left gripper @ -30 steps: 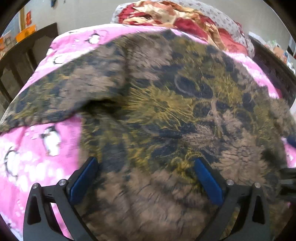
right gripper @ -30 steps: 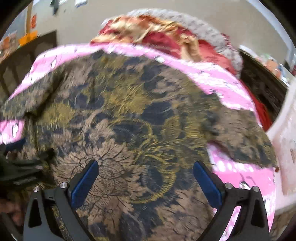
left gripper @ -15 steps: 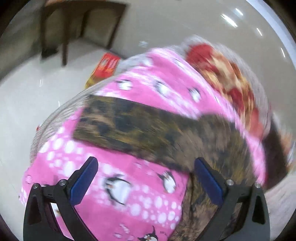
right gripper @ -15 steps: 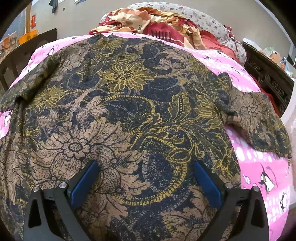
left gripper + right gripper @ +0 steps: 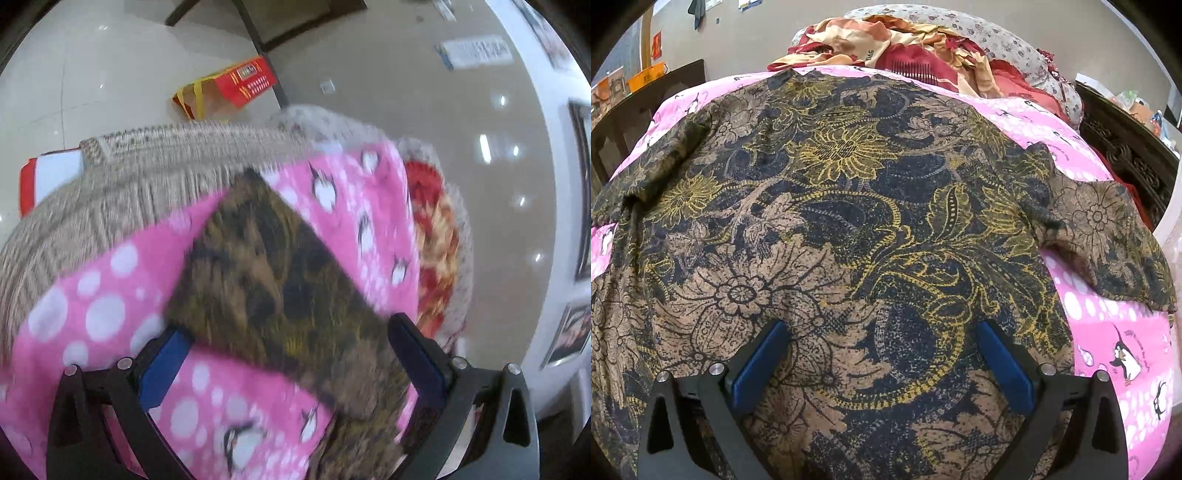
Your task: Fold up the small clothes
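Note:
A brown, black and yellow floral shirt [image 5: 849,221] lies spread flat on a pink penguin blanket [image 5: 1108,332]. Its right sleeve [image 5: 1108,236] sticks out at the right. In the left wrist view, which is blurred, the shirt's left sleeve [image 5: 273,280] lies on the pink blanket [image 5: 92,314], between the fingers. My left gripper [image 5: 288,354] is open and empty, just above that sleeve. My right gripper [image 5: 882,358] is open and empty, just above the shirt's lower body.
A beige patterned cover [image 5: 110,192] shows at the bed's edge past the blanket. A red and cream quilt [image 5: 905,40] is heaped at the far end. A red and yellow box [image 5: 229,88] lies on the floor. Dark carved wood [image 5: 1126,162] borders the right side.
My left gripper has swung left from over the shirt's body to over the left sleeve, now looking past the bed's edge to the floor. My right gripper has barely moved.

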